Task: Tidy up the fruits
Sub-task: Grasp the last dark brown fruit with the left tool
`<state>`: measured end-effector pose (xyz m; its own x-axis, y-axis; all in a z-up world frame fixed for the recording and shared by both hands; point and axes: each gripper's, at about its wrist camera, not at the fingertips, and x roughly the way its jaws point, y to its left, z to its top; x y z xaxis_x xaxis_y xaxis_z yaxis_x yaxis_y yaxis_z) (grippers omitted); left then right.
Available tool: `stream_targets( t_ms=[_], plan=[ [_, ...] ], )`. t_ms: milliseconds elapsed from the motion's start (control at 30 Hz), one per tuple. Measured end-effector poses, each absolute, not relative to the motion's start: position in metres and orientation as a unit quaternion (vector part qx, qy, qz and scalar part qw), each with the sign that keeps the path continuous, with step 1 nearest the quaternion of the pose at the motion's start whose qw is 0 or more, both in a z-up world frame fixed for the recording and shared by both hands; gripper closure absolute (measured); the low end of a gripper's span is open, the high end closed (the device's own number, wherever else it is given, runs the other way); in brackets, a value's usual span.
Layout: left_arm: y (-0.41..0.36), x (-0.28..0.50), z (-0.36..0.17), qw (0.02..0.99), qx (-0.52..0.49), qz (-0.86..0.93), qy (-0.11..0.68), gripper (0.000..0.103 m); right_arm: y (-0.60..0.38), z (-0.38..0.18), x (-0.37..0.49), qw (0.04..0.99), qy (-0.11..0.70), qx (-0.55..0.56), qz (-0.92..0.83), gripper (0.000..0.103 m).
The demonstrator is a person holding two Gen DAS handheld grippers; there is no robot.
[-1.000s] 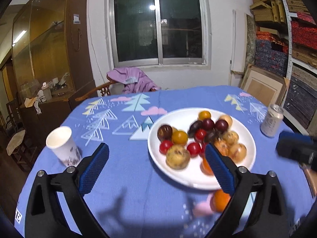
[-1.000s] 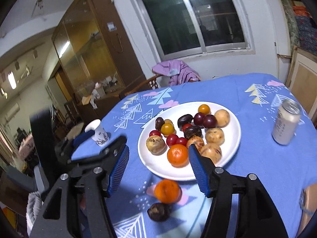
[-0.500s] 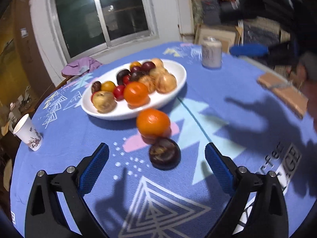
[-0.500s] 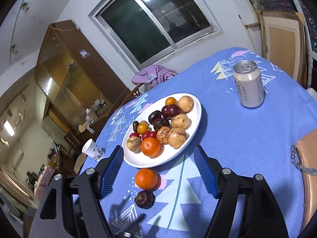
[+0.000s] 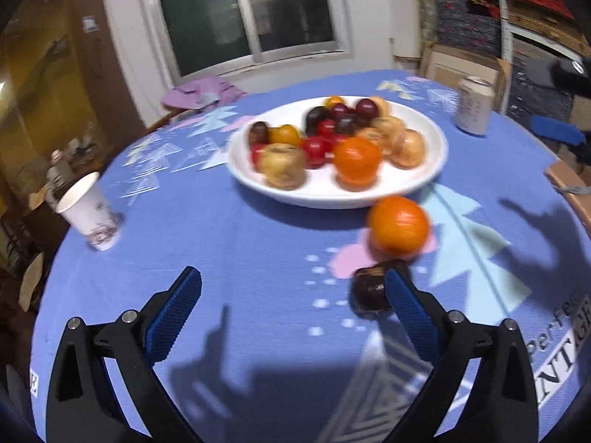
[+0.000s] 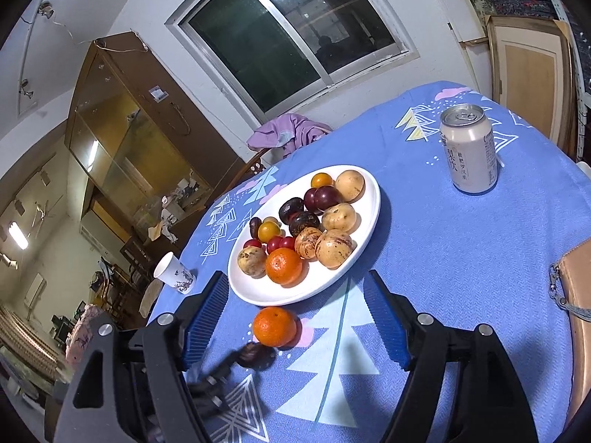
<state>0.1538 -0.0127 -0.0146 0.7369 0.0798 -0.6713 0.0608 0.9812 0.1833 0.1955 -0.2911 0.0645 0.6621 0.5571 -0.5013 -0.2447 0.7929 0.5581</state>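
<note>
A: The left gripper point(image 5: 291, 306) has its jaws wide with nothing between them; its right finger sits just in front of the dark fruit point(image 5: 373, 291) on the counter point(image 5: 221, 243). If it closes from here, that finger could shove the fruit aside instead of catching it.

B: And the fruit is round and smooth-skinned, so it may roll into the loose tangerine point(image 5: 399, 227) just behind it. That one lies right beside the rim of the white plate point(image 5: 424, 181).

A: The right gripper point(image 6: 295, 317) also stands wide and empty, jaws apart above the tangerine point(image 6: 275, 326). Two grippers aiming at neighbouring fruit risk colliding.

B: The counter's blue cloth looks woven and slightly grippy, which helps. The plate is glossy and shallow, heaped with speckled, dark and red fruit; dropping another on carelessly could dislodge them.

A: The can point(image 6: 469, 151) stands well clear.
</note>
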Motion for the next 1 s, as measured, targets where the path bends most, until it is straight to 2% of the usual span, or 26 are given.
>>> stream_targets(
  t_ms=[167,267,433,700,833,933,1000],
  plan=[
    [-0.006,0.146,-0.006,0.931,0.052,-0.034,0.360,0.005,-0.288,0.063,0.195,0.883,0.345,0.222,0.228,0.026],
    [-0.030,0.139,-0.014,0.926,0.112,-0.048,0.357,0.005,-0.287,0.062,0.196,0.883,0.347,0.221,0.228,0.026],
    [-0.042,0.145,-0.033,0.911,0.140,-0.040,0.386,0.004,-0.289,0.061,0.197,0.881,0.349,0.223,0.227,0.026],
    [0.004,0.161,-0.025,0.920,0.098,0.034,0.379,0.004,-0.281,0.060,0.197,0.881,0.353,0.208,0.235,0.026],
    [0.013,0.161,-0.018,0.923,0.121,0.083,0.355,0.004,-0.278,0.060,0.195,0.883,0.354,0.200,0.236,0.026],
    [0.016,0.161,-0.015,0.928,0.062,0.028,0.366,0.005,-0.274,0.060,0.195,0.883,0.356,0.195,0.237,0.026],
    [0.004,0.162,-0.017,0.926,0.062,-0.004,0.373,0.005,-0.272,0.059,0.195,0.883,0.357,0.190,0.239,0.026]
  ],
)
